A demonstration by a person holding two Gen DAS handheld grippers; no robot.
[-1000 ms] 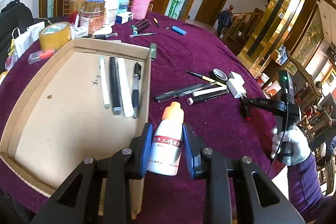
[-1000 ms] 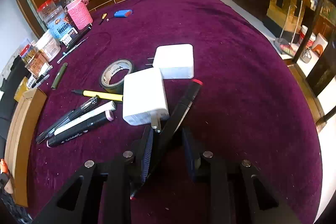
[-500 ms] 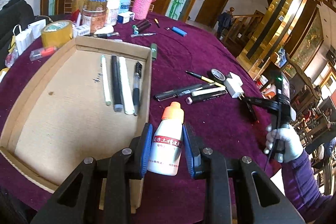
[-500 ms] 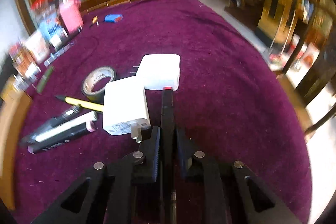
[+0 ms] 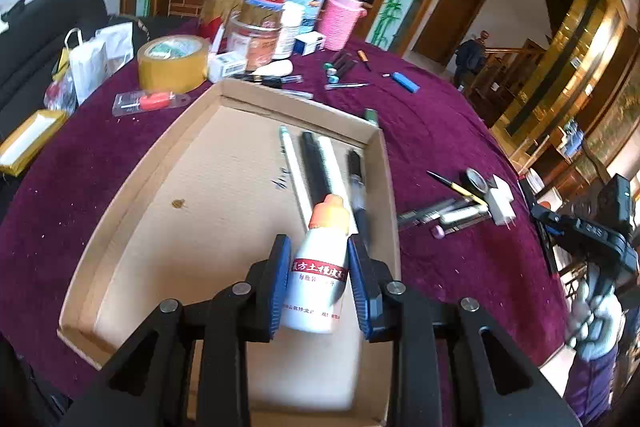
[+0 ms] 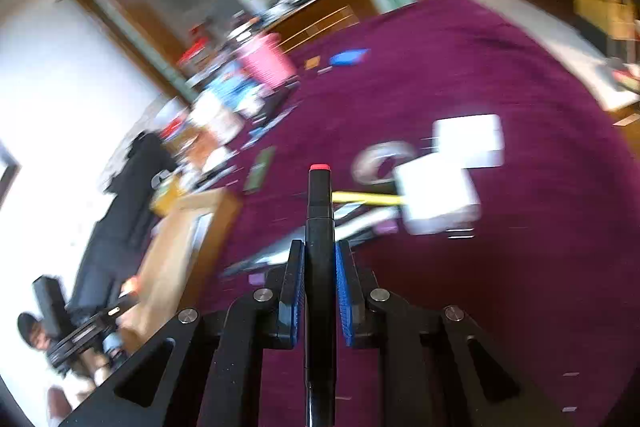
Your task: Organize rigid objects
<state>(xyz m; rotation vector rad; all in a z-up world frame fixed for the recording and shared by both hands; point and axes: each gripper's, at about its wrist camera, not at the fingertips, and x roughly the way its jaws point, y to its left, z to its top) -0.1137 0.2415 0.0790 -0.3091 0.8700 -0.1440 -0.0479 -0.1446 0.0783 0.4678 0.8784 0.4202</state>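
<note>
My left gripper [image 5: 318,259] is shut on a white bottle with an orange cap [image 5: 322,267] and holds it above the right side of a shallow cardboard tray [image 5: 192,211]. Several pens and markers [image 5: 320,167] lie side by side in the tray. My right gripper [image 6: 319,259] is shut on a black marker with a red tip [image 6: 319,227], lifted above the purple tablecloth [image 6: 500,267]. It also shows at the right edge of the left wrist view [image 5: 548,219]. Two white chargers [image 6: 440,195], a tape roll [image 6: 376,163] and more pens [image 5: 444,215] lie on the cloth.
At the table's far side stand jars, a pink cup [image 5: 340,23], a yellow tape roll [image 5: 172,63] and small boxes. A blue lighter [image 5: 405,82] and loose pens lie beyond the tray. A gold box [image 5: 28,139] sits at the left. The right wrist view is motion-blurred.
My left gripper carried the bottle from beside the tray to above its right part. My right gripper closed on the black marker, lifted it off the cloth and swung left.
</note>
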